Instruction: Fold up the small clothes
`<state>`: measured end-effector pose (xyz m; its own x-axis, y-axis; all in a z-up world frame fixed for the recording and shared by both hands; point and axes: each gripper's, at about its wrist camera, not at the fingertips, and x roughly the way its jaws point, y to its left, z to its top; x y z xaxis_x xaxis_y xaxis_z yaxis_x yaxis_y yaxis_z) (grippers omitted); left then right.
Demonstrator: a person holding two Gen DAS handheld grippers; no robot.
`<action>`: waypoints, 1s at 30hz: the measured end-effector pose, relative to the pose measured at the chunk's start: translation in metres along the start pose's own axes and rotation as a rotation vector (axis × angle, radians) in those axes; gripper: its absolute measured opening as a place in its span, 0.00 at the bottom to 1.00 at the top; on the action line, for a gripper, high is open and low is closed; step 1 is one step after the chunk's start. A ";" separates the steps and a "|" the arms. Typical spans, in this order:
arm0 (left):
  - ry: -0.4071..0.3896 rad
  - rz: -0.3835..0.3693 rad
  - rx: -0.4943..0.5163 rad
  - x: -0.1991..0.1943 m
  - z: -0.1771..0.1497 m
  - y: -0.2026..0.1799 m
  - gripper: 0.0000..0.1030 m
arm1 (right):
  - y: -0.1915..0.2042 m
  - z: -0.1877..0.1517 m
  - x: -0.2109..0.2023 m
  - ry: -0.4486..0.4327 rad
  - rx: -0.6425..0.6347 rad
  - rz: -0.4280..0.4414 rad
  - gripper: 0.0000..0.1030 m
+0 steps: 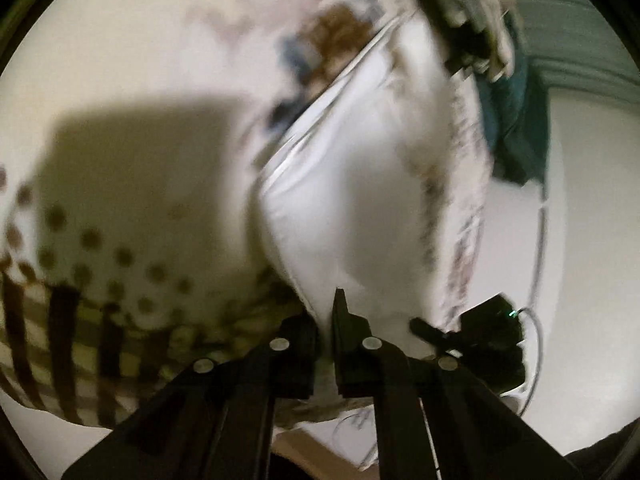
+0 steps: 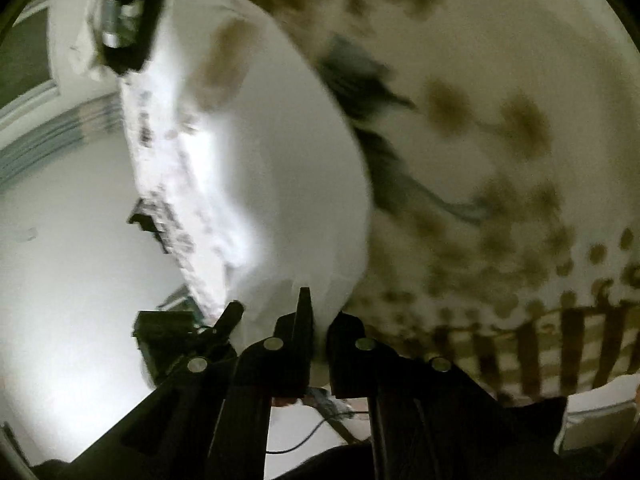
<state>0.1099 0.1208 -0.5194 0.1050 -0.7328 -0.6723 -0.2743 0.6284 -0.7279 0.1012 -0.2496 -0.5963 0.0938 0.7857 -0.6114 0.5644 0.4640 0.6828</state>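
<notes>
A small white garment (image 1: 360,184) with a printed outer side hangs stretched between my two grippers, lifted above the surface. My left gripper (image 1: 325,320) is shut on one corner of it. My right gripper (image 2: 320,320) is shut on another corner of the same garment (image 2: 280,184). In the left wrist view the right gripper (image 1: 476,40) shows at the top right, holding the far end. In the right wrist view the left gripper (image 2: 128,20) shows at the top left. Both views are blurred by motion.
A cream cloth with brown dots and a checked border (image 1: 100,280) lies under the garment, also in the right wrist view (image 2: 520,160). A teal cloth (image 1: 516,120) lies at the right. A black device with a cable (image 1: 492,340) sits on the white surface (image 2: 60,260).
</notes>
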 end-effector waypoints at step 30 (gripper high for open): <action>-0.207 0.058 0.100 0.030 0.279 -0.077 0.63 | 0.137 0.278 -0.051 -0.294 -0.079 -0.014 0.65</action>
<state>0.4005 0.1231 -0.5215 0.2885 -0.6321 -0.7192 -0.1905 0.6982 -0.6901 0.4019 -0.3403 -0.5832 0.3264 0.6324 -0.7025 0.5024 0.5135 0.6956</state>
